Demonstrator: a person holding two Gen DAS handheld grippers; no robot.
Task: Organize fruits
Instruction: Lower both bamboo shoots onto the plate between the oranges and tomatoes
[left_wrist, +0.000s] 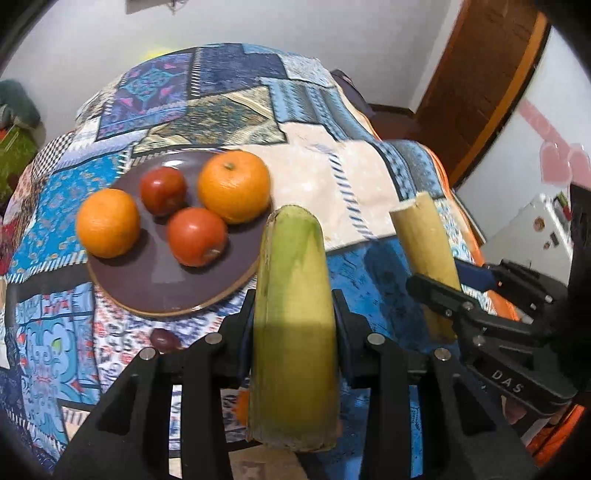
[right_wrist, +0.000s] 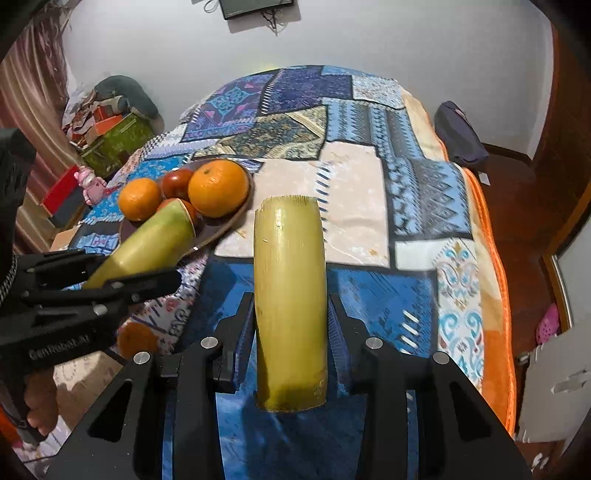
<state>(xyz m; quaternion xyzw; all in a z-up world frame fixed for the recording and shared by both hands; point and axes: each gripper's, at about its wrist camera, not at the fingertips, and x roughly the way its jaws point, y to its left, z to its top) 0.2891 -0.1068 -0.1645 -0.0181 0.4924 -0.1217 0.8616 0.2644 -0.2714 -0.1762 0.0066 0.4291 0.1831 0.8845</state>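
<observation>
My left gripper (left_wrist: 295, 306) is shut on a thick yellow-green stalk piece (left_wrist: 293, 295) and holds it above the blanket, just right of a brown plate (left_wrist: 177, 291). The plate holds two oranges (left_wrist: 234, 186) and two red tomatoes (left_wrist: 195, 236). My right gripper (right_wrist: 291, 306) is shut on a second yellow stalk piece (right_wrist: 290, 295). That gripper also shows at the right of the left wrist view (left_wrist: 454, 295). The left gripper with its stalk shows at the left of the right wrist view (right_wrist: 122, 273), close to the plate (right_wrist: 229, 225).
A patchwork blue blanket (left_wrist: 332, 173) covers the bed. A small dark fruit (left_wrist: 164, 339) lies near the plate's front rim. Another orange (right_wrist: 138, 341) lies on the blanket below the left gripper. Boxes and clutter (right_wrist: 110, 136) stand on the left, and a wooden door (left_wrist: 480, 74) is at the right.
</observation>
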